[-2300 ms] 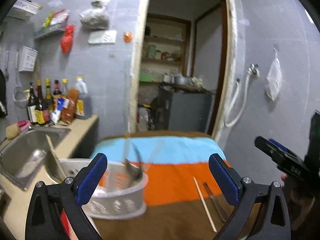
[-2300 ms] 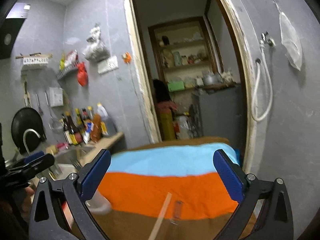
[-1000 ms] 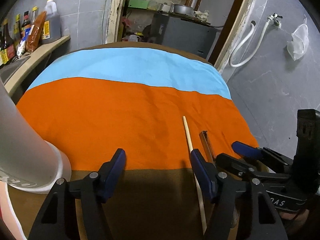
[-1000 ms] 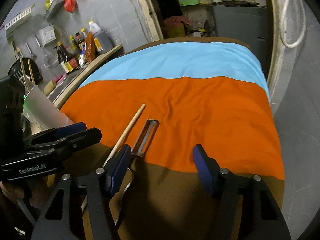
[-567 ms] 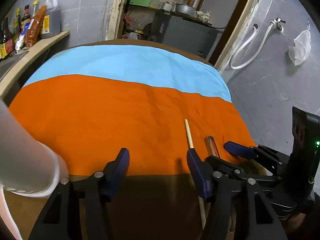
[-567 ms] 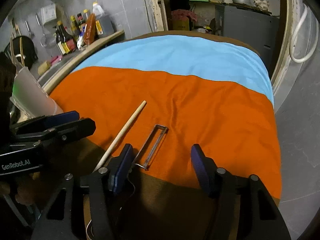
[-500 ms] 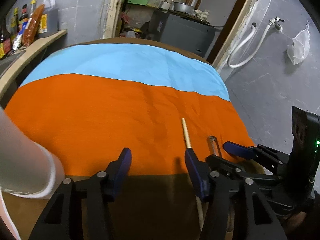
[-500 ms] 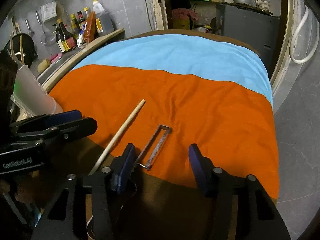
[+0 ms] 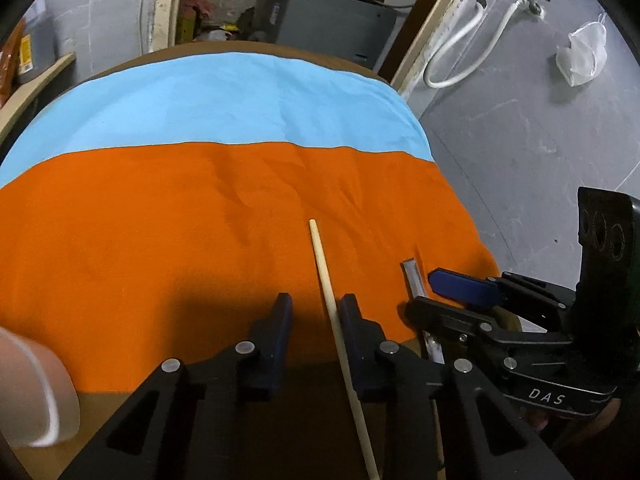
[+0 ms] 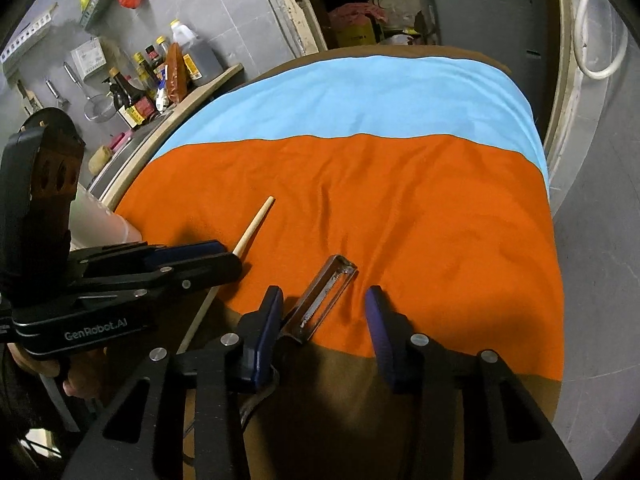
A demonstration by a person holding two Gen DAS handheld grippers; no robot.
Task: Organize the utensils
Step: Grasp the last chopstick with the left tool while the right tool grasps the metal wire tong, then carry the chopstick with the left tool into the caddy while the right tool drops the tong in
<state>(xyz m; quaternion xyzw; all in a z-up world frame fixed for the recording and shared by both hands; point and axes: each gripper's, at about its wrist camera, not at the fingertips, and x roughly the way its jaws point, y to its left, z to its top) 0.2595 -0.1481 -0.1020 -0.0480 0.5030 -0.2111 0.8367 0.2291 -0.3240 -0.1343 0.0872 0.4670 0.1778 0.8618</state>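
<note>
Two utensils lie low in both frames on the striped cloth (image 9: 160, 216), where orange meets brown. My left gripper (image 9: 314, 312) straddles the wooden chopstick (image 9: 326, 280); its jaws are closing, the stick runs between them hard against the right-hand pad, the other pad stands clear. My right gripper (image 10: 322, 306) sits over the metal peeler (image 10: 324, 296), jaws closing too, with the peeler's blade frame between them nearer the left-hand finger and a wide gap on the other side. At the lower left of the left wrist view, a white plastic holder (image 9: 36, 396) shows at the cloth's edge.
</note>
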